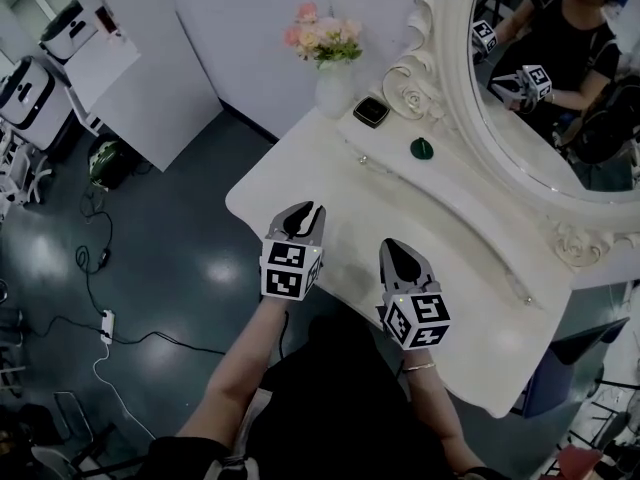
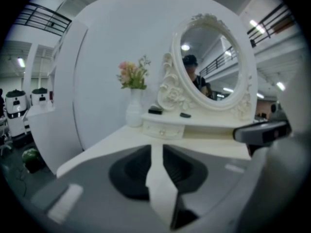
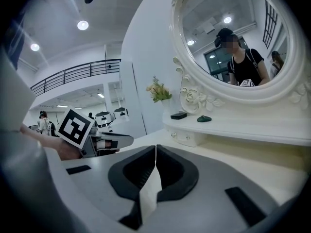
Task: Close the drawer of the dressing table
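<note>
Left tongs point(image 1: 304, 210) stand narrowly apart, empty. Right tongs point(image 1: 398, 246) are pressed together over the worktop point(image 1: 340, 180), small drawer point(image 2: 163, 129) ahead.

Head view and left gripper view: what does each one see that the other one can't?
Only the head view shows a power strip on the floor and the person's forearms from above. Only the left gripper view shows a railing up high and ceiling lights. Both show the white table, the flowers in a vase and the round mirror.
</note>
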Demonstrator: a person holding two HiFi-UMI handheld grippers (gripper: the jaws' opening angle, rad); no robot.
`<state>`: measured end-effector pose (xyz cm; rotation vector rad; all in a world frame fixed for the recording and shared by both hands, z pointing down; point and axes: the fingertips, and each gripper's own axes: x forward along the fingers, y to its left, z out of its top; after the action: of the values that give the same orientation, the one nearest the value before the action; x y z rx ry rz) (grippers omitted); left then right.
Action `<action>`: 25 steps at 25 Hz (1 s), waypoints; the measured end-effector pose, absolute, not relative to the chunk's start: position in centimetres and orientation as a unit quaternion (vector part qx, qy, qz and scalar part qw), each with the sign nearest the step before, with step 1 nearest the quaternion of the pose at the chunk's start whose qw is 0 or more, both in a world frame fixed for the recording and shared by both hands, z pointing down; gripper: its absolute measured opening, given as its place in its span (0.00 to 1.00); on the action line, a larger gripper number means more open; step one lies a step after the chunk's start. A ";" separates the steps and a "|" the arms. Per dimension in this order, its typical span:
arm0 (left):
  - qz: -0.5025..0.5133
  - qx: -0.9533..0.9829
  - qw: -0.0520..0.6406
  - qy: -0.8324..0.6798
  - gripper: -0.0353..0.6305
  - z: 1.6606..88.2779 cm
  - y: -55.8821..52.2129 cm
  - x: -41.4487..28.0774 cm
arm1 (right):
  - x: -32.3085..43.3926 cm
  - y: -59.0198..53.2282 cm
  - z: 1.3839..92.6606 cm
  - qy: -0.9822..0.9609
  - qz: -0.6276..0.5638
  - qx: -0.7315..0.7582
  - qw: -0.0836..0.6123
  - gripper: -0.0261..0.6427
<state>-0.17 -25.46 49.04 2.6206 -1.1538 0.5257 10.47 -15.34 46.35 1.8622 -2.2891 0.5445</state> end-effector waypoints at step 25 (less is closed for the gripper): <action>0.158 0.880 0.137 -0.427 0.06 49.0 -18.5 -6.6 | 6.7 -12.4 45.1 -0.775 0.156 0.609 0.068 0.05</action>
<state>-6.64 -18.54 48.95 2.5472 -1.2353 0.4575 6.71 -12.36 45.14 1.8351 -2.3339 0.4707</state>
